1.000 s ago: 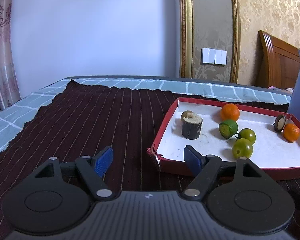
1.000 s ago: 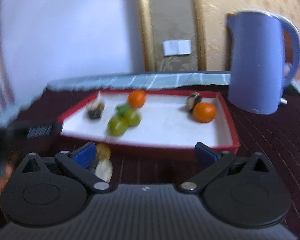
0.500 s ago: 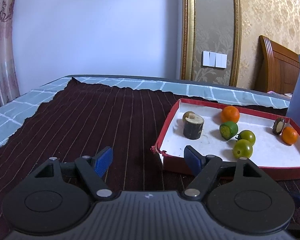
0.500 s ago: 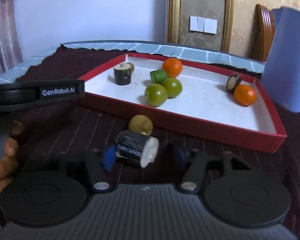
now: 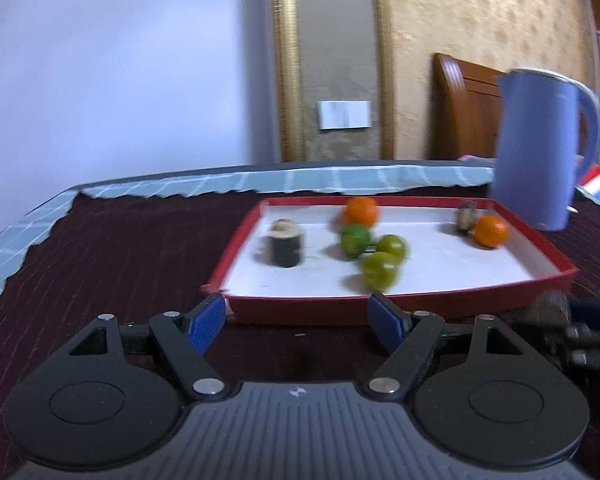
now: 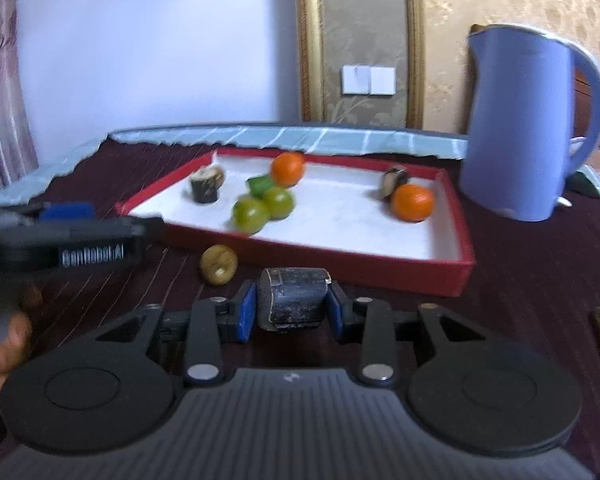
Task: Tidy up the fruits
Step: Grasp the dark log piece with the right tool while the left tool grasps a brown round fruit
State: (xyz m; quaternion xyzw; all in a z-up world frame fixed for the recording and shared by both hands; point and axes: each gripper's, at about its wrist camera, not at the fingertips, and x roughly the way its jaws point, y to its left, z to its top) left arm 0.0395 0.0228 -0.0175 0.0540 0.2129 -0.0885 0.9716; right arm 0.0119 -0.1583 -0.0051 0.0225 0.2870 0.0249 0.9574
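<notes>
Red-walled and white-floored, the tray [image 6: 456, 240] sits on the dark striped cloth [image 6: 540, 280] covering the worktop, with a blue kettle [image 6: 516, 128] just beside its far right corner. Most of the pieces are already inside it: two orange fruits [image 6: 287, 169], one near the back wall and one toward the right side, two green fruits [image 6: 251, 213] touching each other near the middle, a green cut piece [image 6: 260, 184] just behind them, a dark cylindrical piece [image 6: 206, 184] standing at the left end, and a small dark piece [image 6: 396, 178] touching the right-hand orange fruit. Two items remain outside, in front of the tray's near wall: a small tan round piece [image 6: 219, 265] lying on the cloth, and a dark cylinder [image 6: 292, 304] between the blue pads of the right claw [image 6: 291, 312]. That claw's jaws are closing, and the pads appear to press both ends of the cylinder. The left claw [image 5: 298, 320] stands spread with nothing between its jaws, close to the tray's near left corner; it shows in the right view as a blurred black bar with a hand [image 6: 4, 356] below it. Judged progress: largely complete. Outstanding work appears to be carrying the pinched cylinder into the tray, then collecting the tan piece. Motion blur limits finer identification of the small pieces.
</notes>
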